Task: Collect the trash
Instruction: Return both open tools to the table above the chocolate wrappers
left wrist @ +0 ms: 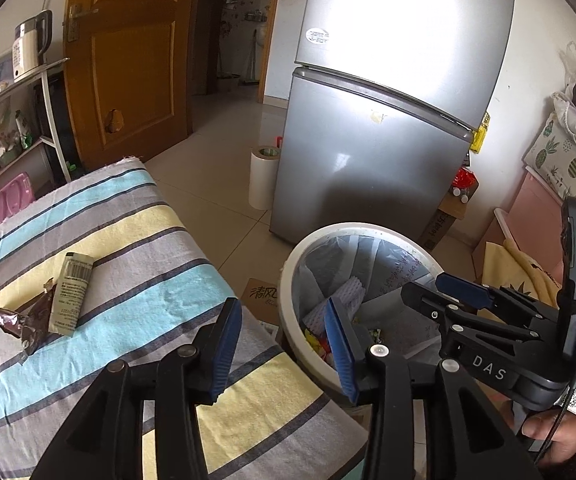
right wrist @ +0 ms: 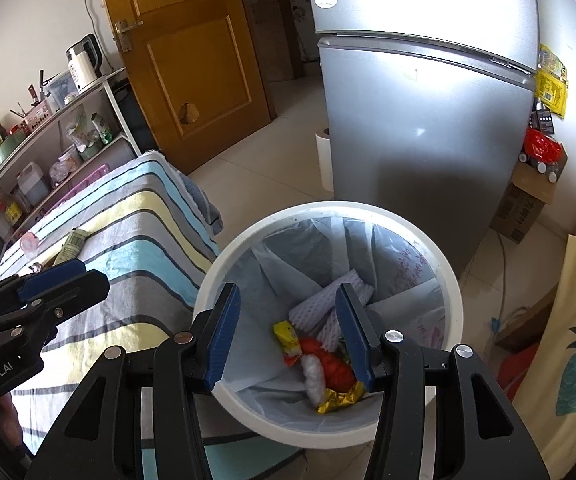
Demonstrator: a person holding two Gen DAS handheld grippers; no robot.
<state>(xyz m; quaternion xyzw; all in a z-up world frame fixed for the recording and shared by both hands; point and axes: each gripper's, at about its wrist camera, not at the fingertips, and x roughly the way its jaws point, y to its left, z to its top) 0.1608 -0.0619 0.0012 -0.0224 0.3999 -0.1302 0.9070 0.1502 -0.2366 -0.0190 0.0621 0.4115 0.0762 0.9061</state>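
Wrappers [right wrist: 320, 360] lie in bin [right wrist: 454, 280] seemingly below right gripper [right wrist: 288, 336], fingers spread, empty.

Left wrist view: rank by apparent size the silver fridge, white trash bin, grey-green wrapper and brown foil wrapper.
1. Silver two-door fridge, largest.
2. White round trash bin, lined with a bag.
3. Grey-green paper wrapper and crumpled brown foil wrapper on the striped cloth: they look alike in size, so unranked.

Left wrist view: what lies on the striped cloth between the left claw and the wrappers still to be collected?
Nothing: that stretch of striped cloth is bare between the left claw and the green wrapper overlapping the brown wrapper.
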